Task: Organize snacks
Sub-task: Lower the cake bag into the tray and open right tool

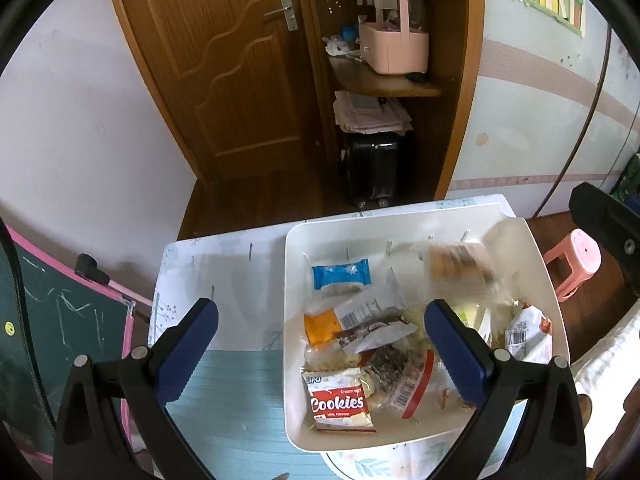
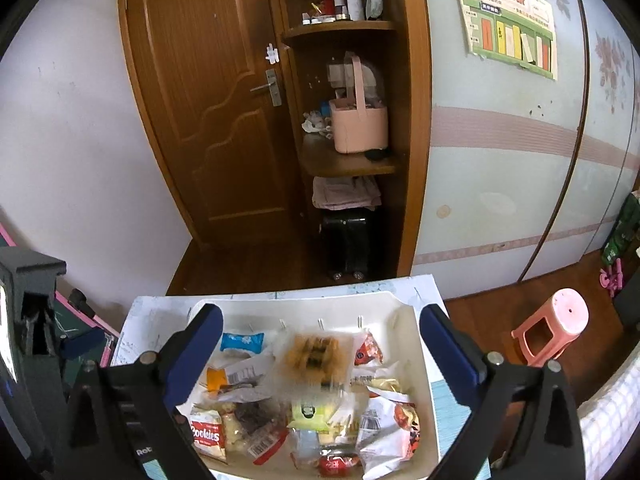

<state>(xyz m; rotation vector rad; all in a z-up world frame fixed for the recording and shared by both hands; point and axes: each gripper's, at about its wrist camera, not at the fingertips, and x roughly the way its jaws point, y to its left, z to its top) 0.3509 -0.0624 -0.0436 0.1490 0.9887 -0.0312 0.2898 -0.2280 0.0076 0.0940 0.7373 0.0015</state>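
The small table under me wears a pale floral cloth at the far end and a teal striped one nearer. On it rests the white plastic rectangular tray, heaped with wrapped snacks.

My left gripper hangs over the tray's near left side, its blue-padded fingers spread wide with nothing pressed between them; one finger is over the tablecloth, the other over the pile. My right gripper hovers above the tray's middle, its jaws also standing wide apart and clamping nothing.

Between and below my right fingers, a clear packet of brown pastry shows blurred above the heap, touching neither pad. In the left wrist view that same packet is a blur near the tray's far right corner.

The red and white "Cookies" packet lies at the near left of the tray. A blue and white wrapper lies toward the far left, with an orange sachet between the two. A white crinkled bag with red print is at the near right.
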